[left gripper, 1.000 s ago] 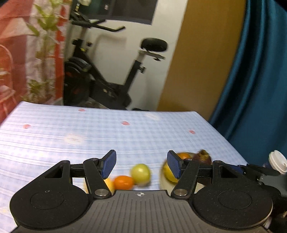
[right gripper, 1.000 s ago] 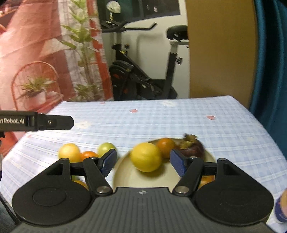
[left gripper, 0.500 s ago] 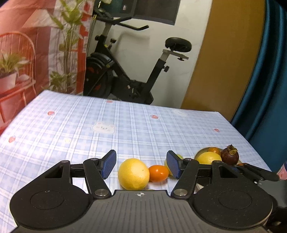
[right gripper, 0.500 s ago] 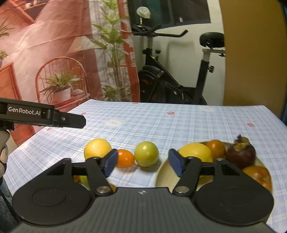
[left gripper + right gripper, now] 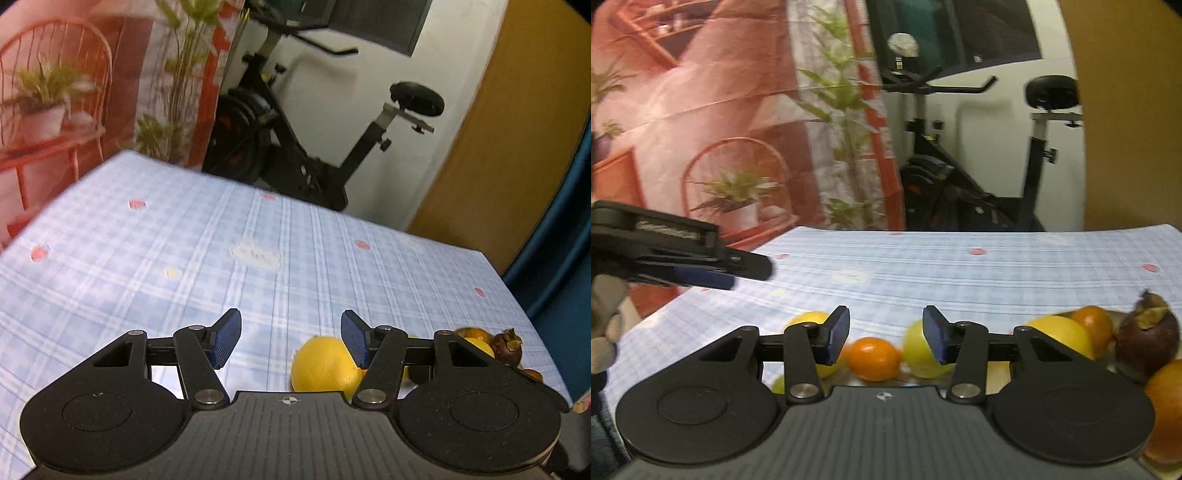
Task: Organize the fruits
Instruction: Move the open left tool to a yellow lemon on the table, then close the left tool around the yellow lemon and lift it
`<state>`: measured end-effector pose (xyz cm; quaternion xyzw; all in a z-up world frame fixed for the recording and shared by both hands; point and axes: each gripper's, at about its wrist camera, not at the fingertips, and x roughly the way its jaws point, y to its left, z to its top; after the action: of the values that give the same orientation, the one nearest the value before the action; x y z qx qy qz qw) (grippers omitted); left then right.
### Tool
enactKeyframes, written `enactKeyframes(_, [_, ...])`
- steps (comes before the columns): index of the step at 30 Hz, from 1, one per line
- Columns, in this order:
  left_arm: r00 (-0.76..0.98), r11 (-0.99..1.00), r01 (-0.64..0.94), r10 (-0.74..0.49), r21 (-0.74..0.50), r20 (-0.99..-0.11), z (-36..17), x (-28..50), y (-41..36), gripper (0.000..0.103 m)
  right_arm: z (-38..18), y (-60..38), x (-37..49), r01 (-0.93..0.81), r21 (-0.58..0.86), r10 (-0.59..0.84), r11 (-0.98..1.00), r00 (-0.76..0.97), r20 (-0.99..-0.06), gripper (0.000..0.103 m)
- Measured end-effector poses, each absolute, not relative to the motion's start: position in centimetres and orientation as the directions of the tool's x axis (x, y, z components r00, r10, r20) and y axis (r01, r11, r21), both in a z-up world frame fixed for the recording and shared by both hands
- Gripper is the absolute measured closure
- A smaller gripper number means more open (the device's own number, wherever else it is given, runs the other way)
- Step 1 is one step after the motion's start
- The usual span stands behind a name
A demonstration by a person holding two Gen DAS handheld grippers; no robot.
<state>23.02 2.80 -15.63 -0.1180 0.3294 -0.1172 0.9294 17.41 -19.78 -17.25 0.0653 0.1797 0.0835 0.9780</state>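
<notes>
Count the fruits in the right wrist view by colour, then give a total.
Yellow: 2 (loose yellow fruit, plated yellow fruit)
Orange: 3 (loose small orange, plated small orange, large orange)
Yellow-green: 2 (green fruit, partly hidden green sliver)
Dark purple: 1 (mangosteen)
Total: 8

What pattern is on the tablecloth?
Light blue and white plaid tablecloth with scattered small pink spots; clearest in the left wrist view.
</notes>
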Motion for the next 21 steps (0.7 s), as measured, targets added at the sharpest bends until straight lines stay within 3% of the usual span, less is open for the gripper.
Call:
enactKeyframes(4, [0.723,0.924,0.126,-0.335,-0.36,-0.605,-15.7,23.8,3.3,0.041,-17.2,-18.4,18.0,-0.201,0.143,0.241,0.969,0.894,-0.377,0.054])
enactKeyframes(11, [0.716,0.924,0.146,-0.346,-0.354,-0.606,-15.0,24.1,3.4,0.04,-17.0,-16.6,20.2,-0.275,0.172,0.323,0.946,0.828,-0.457,0.047])
enactKeyframes(21, [0.645,0.878,0.19,-0.449,-0.44,-0.618,-17.2,25.0,3.0,0.039,-17.6,-15.0,22.6,-0.279,0.146,0.31,0.949,0.754,-0.578,0.048])
